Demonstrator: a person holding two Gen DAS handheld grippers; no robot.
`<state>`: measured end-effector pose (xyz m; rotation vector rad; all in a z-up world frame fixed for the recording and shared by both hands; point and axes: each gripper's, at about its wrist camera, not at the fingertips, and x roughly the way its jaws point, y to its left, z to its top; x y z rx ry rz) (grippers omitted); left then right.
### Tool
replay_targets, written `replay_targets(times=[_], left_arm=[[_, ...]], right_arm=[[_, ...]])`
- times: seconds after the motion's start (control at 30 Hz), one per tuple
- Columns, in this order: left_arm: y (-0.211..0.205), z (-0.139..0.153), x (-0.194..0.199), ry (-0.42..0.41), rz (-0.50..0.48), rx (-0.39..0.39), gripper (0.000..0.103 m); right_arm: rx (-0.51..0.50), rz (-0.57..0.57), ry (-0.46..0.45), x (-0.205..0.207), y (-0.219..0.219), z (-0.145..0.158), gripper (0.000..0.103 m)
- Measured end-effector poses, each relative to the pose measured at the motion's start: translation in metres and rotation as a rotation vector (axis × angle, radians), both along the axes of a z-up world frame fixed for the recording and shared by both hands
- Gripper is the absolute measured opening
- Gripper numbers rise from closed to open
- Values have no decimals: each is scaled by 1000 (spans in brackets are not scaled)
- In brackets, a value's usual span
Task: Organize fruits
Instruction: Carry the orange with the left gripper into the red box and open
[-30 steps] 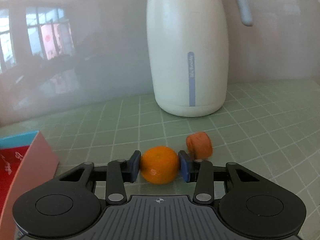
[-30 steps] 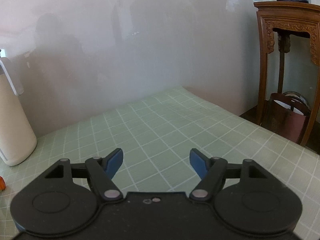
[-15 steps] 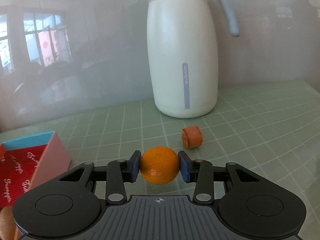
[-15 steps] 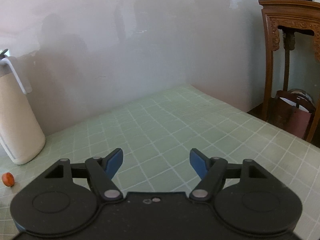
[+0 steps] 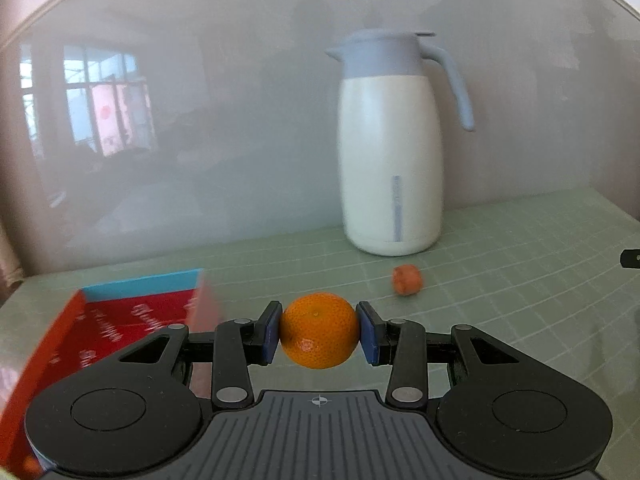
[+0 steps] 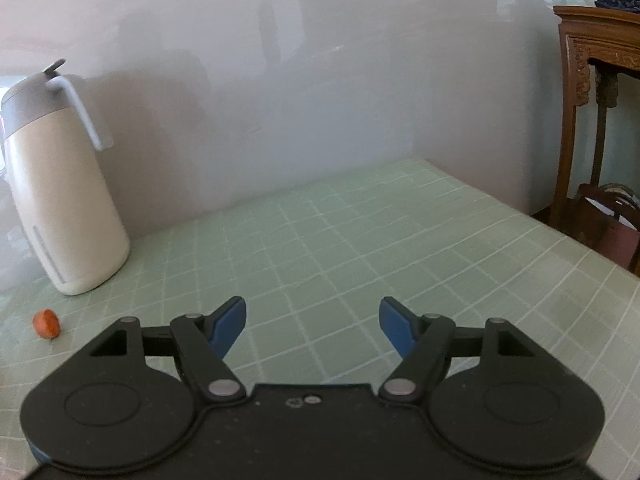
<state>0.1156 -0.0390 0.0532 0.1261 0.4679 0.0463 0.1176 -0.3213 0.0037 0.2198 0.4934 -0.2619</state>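
Note:
My left gripper [image 5: 319, 331] is shut on an orange mandarin [image 5: 319, 330] and holds it above the green checked table [image 5: 520, 280]. A red box with a blue inner edge [image 5: 120, 320] lies open at the lower left, just left of the gripper. A small orange-red fruit [image 5: 407, 279] lies on the table in front of the white jug; it also shows in the right wrist view [image 6: 46, 323]. My right gripper [image 6: 313, 324] is open and empty over the table.
A tall white jug with a grey lid and handle [image 5: 390, 152] stands at the back by the wall; it also shows in the right wrist view [image 6: 60, 200]. A carved wooden stand [image 6: 592, 120] stands past the table's right edge.
My left gripper has lifted and pulled back to the left with the mandarin; the jug and small fruit look farther off and the red box has come into view. The right gripper has backed off too.

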Motion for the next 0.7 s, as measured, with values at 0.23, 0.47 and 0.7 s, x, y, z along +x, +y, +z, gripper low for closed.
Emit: replay_targets(times=[0.23, 0.47, 0.7], left_arm=[[48, 5, -26, -12, 78, -14, 41], [95, 6, -46, -19, 153, -11, 41], [136, 1, -55, -14, 217, -19, 41]], right_arm=[[10, 45, 14, 5, 26, 2, 73], [-3, 106, 9, 12, 62, 8, 73], [-26, 160, 11, 16, 98, 11, 73]])
